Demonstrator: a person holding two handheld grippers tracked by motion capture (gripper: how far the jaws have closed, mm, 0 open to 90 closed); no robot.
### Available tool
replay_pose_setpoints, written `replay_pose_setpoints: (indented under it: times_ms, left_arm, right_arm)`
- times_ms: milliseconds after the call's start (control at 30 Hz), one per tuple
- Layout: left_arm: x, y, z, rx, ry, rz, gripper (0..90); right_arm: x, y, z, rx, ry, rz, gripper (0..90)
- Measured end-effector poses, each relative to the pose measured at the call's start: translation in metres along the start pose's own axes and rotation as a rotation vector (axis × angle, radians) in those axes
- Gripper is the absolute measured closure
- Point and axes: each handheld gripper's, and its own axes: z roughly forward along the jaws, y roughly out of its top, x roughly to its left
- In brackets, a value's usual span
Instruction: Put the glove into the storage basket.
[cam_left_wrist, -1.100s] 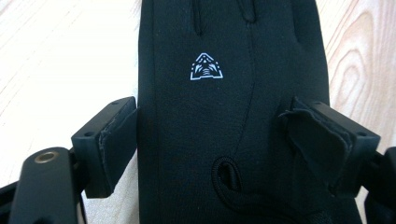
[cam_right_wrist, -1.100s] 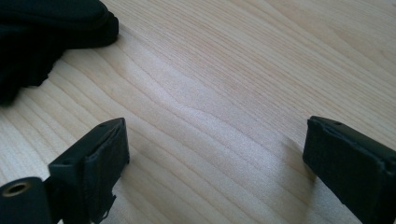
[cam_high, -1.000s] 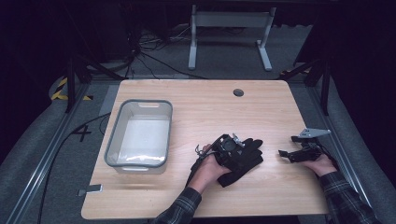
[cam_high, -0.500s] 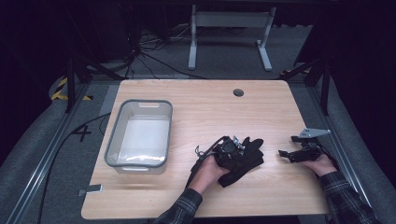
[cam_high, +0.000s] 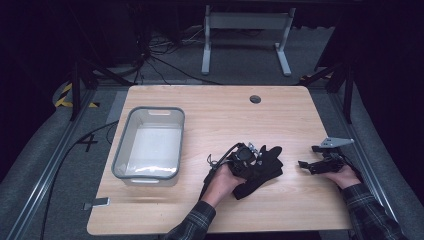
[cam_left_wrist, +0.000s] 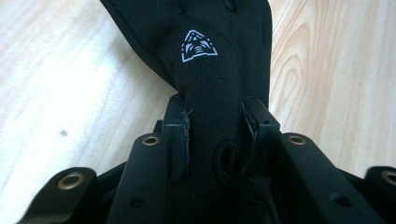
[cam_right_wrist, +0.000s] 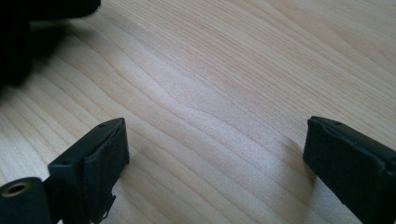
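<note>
Left tool (cam_high: 260, 159) sits near the front middle of the desk (cam_high: 220, 107), on top of a black glove (cam_high: 267, 167), and its jaws have just been closing with the glove between them. In the left gripper view the left tool (cam_left_wrist: 215, 126) is clenched on the glove (cam_left_wrist: 210, 70): both pads press into the black fabric, which bunches narrow between them and spreads wider beyond. A white triangular logo (cam_left_wrist: 199, 45) shows on the glove just past the pads. The glove lies flat on the wood, fingers pointing away from the person toward the right-rear, cuff end under the left hand (cam_high: 224, 181). Right tool (cam_high: 312, 164) rests on the desk near the right edge, well apart from the glove, jaws pointing left toward it, grey three-cornered plate (cam_high: 336, 142) on top. In the right gripper view the right tool (cam_right_wrist: 215, 154) is released, the two pads stand wide with bare wood between them, nothing gripped; a dark edge of the glove (cam_right_wrist: 18, 42) shows top left. A clear plastic bin (cam_high: 150, 144) with a grey rim stands on the left half of the desk, well apart from the glove and both tools. A round cable hole (cam_high: 255, 99) sits near the far edge. Plaid sleeves (cam_high: 192, 225) come in from the bottom.
</note>
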Motion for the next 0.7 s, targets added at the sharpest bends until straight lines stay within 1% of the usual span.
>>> replay_pose_setpoints:
  times_ms: [33,100,133,167,267,300,333,400,433,567,700]
  left_arm:
    - [0.000,0.000,-0.004,-0.008,0.003,-0.003,67.8]
    - [0.002,0.000,-0.014,-0.031,0.000,-0.034,67.7]
    - [0.002,0.000,-0.014,-0.031,0.000,-0.034,67.8]
    - [0.002,0.000,-0.020,-0.030,0.011,-0.036,67.7]
    - [0.003,0.001,-0.030,-0.042,0.023,-0.040,67.7]
    - [0.004,0.001,-0.034,-0.052,0.027,-0.045,67.6]
    - [0.005,0.001,-0.037,-0.052,0.025,-0.054,67.6]
    - [0.006,0.001,-0.045,-0.054,0.044,-0.054,67.6]
    - [0.006,0.001,-0.045,-0.054,0.044,-0.054,67.6]
    - [0.010,-0.001,-0.059,-0.070,0.059,-0.073,67.6]
    - [0.015,-0.004,-0.077,-0.087,0.095,-0.087,67.6]
  right_arm:
    - [0.000,0.000,0.000,0.000,0.000,0.000,7.3]
    - [0.000,0.000,0.000,0.000,0.000,0.000,7.3]
    - [0.000,0.000,0.000,0.000,0.000,0.000,7.3]
    - [0.000,0.000,0.000,0.000,0.000,0.000,7.3]
    - [0.000,0.000,0.000,0.000,0.000,-0.001,7.2]
    - [0.000,0.000,0.000,0.001,0.000,-0.001,7.2]
    - [0.000,0.000,0.000,0.001,0.000,-0.001,7.2]
    - [0.000,0.000,0.000,0.001,0.000,-0.001,7.2]
    - [0.000,0.000,0.000,0.001,0.000,-0.001,7.2]
    - [0.000,0.000,0.000,0.001,0.000,-0.001,7.2]
    - [0.000,0.000,0.000,0.001,0.000,-0.001,7.1]
